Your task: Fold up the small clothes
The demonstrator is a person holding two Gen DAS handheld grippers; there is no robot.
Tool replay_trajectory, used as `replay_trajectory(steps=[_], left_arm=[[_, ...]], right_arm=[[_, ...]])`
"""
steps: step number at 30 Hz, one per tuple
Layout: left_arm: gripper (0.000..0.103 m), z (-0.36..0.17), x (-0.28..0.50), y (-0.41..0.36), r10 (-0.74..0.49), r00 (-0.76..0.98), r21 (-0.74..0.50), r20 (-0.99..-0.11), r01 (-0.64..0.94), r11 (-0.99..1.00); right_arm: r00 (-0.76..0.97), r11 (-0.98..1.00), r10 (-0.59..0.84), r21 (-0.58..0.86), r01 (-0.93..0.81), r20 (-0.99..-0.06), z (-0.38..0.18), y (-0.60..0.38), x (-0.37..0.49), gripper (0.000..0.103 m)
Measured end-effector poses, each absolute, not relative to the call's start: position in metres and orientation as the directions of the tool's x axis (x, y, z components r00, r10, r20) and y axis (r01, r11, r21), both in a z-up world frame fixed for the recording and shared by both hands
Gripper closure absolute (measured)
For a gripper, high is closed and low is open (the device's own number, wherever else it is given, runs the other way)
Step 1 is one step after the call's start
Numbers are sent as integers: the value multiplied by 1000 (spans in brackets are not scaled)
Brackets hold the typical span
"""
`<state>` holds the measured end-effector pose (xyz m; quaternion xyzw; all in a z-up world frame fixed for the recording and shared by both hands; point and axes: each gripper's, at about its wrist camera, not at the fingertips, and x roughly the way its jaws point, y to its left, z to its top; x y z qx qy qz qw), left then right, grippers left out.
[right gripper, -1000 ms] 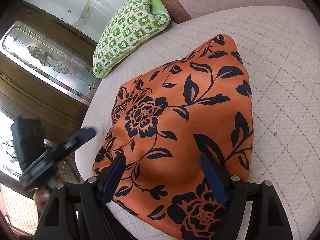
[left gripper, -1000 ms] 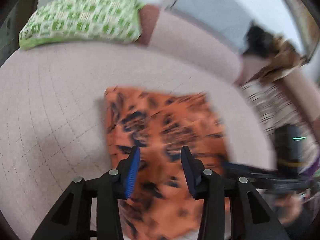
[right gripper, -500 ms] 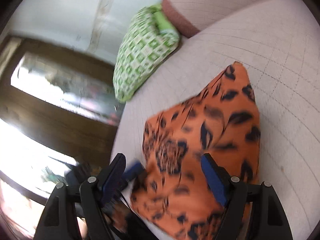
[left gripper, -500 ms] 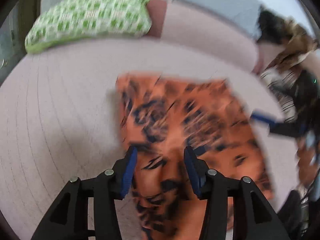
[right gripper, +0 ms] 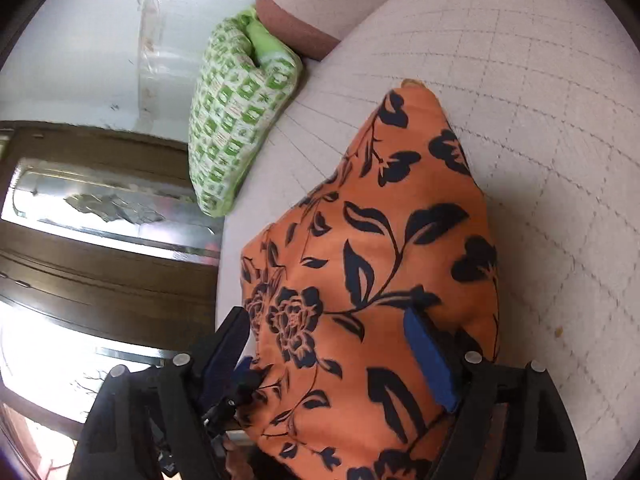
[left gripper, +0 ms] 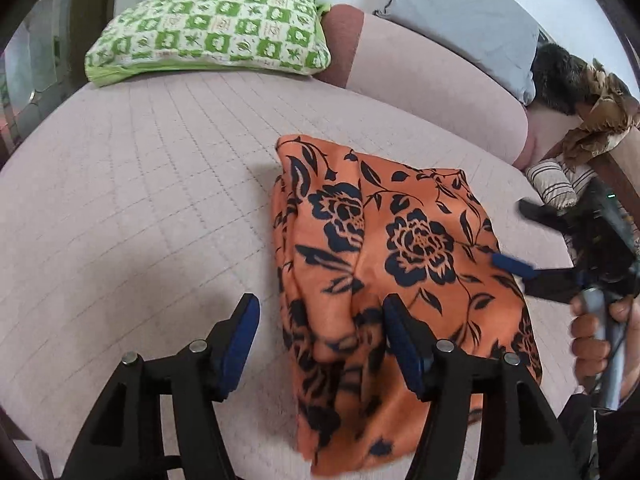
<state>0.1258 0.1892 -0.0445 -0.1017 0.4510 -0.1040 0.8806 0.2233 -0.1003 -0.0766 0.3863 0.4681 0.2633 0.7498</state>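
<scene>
Left gripper (left gripper: 320,340) at the bottom of its frame, jaws just been opening and now spread, pressing on nothing: the orange floral cloth (left gripper: 400,264) has its rumpled left edge bunched between them and runs long-ways up the middle toward the back cushions. Right gripper (right gripper: 332,356) hangs wide open low over the same cloth, nearer its broad end. Pale quilted sofa seat (left gripper: 140,200) underneath, green checked pillow (left gripper: 212,28) upper left, grey cushion (left gripper: 464,16) upper right.
</scene>
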Motion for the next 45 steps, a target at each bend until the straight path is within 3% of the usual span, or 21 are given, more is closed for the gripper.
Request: replay_trajectory(steps=[3, 7, 8, 13, 28, 34, 36, 41, 42, 43, 45], left_arm=[[38, -44, 114, 199, -275, 582, -281, -765, 83, 956], [38, -59, 112, 193, -256, 548, -261, -796, 70, 963], [38, -63, 112, 190, -237, 528, -239, -815, 65, 969], [31, -38, 98, 184, -207, 576, -210, -791, 62, 976], [28, -44, 119, 186, -171, 569, -187, -804, 30, 982], [27, -49, 141, 190, -256, 548, -274, -796, 50, 960], [19, -55, 148, 191, -302, 541, -315, -785, 72, 946], [20, -87, 161, 182, -344, 482, -342, -806, 95, 935], [35, -86, 161, 179, -342, 482, -330, -807, 112, 937], [46, -86, 161, 175, -362, 467, -338, -807, 137, 931], [63, -86, 164, 173, -404, 441, -383, -801, 140, 913]], right_arm=[[406, 498, 816, 857, -134, -411, -55, -94, 195, 21], [334, 554, 795, 830, -61, -506, -96, -81, 177, 18], [326, 528, 810, 848, -44, -488, -103, -82, 175, 19], [405, 545, 802, 815, -196, -439, -48, -87, 147, 19], [431, 652, 697, 757, -46, -574, -87, -139, 156, 18], [395, 697, 667, 717, -31, -632, -96, -129, 191, 18], [391, 715, 650, 698, -27, -651, -100, -124, 200, 18], [350, 747, 634, 664, -43, -690, -111, -99, 220, 18], [345, 764, 620, 643, -60, -705, -109, -92, 223, 23], [336, 789, 595, 611, -67, -731, -109, -85, 226, 42], [339, 804, 576, 591, -67, -744, -105, -82, 228, 57]])
